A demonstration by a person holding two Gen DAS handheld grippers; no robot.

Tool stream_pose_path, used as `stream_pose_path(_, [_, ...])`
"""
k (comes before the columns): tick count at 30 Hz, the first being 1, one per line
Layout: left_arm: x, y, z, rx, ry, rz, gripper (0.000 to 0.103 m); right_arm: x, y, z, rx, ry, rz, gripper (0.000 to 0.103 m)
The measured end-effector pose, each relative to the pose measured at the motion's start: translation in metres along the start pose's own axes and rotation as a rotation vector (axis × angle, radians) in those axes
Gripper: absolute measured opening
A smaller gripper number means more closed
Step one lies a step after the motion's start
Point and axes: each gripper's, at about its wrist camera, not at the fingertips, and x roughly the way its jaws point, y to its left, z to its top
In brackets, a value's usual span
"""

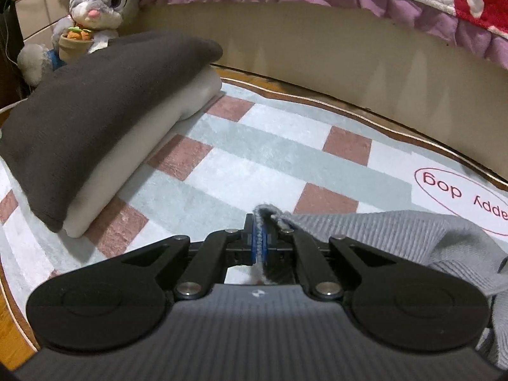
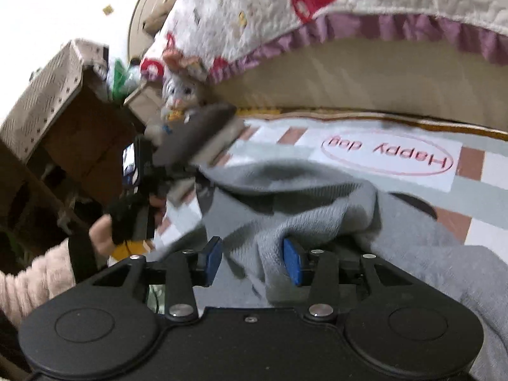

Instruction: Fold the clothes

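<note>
A light grey knit garment [image 1: 381, 235] lies crumpled on the checked rug [image 1: 254, 165]. My left gripper [image 1: 260, 231] is shut on one edge of it, and the knit shows pinched between the blue pads. In the right wrist view the same grey garment [image 2: 317, 197] is bunched in front of my right gripper [image 2: 254, 254]. Its blue pads [image 2: 293, 265] stand apart, a loose fold of the knit lies between them and rests against the right pad. A gloved hand [image 2: 123, 222] holds the left gripper at the garment's far left end.
A folded stack, dark garment over a white one [image 1: 104, 111], sits on the rug at the left. Behind it are a plush rabbit [image 1: 95, 3] and drawers. The bed side [image 1: 317, 47] with a frilled quilt borders the rug's far edge. A cardboard box [image 2: 63, 120] stands left.
</note>
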Motion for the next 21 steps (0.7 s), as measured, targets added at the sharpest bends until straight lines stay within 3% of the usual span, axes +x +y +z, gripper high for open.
stream_pose_path(4, [0.004,0.013,0.002,-0.068,0.022,-0.031,0.003,-0.027,-0.040,0.009,0.329,-0.257,0.062,0.048])
stream_pose_path(5, [0.006,0.016,0.002,-0.086,0.032,-0.037,0.003,-0.033,-0.046,0.010,0.355,-0.300,0.036,0.048])
stream_pose_path(6, [0.008,0.018,0.001,-0.099,0.044,-0.043,0.003,-0.035,-0.044,0.011,0.303,-0.302,-0.035,0.048])
stream_pose_path(8, [0.014,0.019,-0.002,-0.113,0.068,-0.052,0.003,-0.021,-0.034,0.018,0.144,-0.223,-0.209,0.048])
stream_pose_path(13, [0.023,0.020,-0.006,-0.143,0.075,-0.164,0.003,0.060,-0.014,0.020,-0.069,0.046,-0.297,0.046])
stream_pose_path(16, [0.024,0.022,-0.006,-0.155,0.059,-0.181,0.003,0.100,0.007,0.003,-0.242,0.172,-0.473,0.046])
stream_pose_path(18, [0.023,0.025,-0.007,-0.163,0.057,-0.186,0.003,0.111,0.016,-0.012,-0.364,0.201,-0.567,0.045])
stream_pose_path(21, [0.022,0.025,-0.007,-0.167,0.059,-0.191,0.003,0.116,0.016,-0.022,-0.390,0.218,-0.585,0.046])
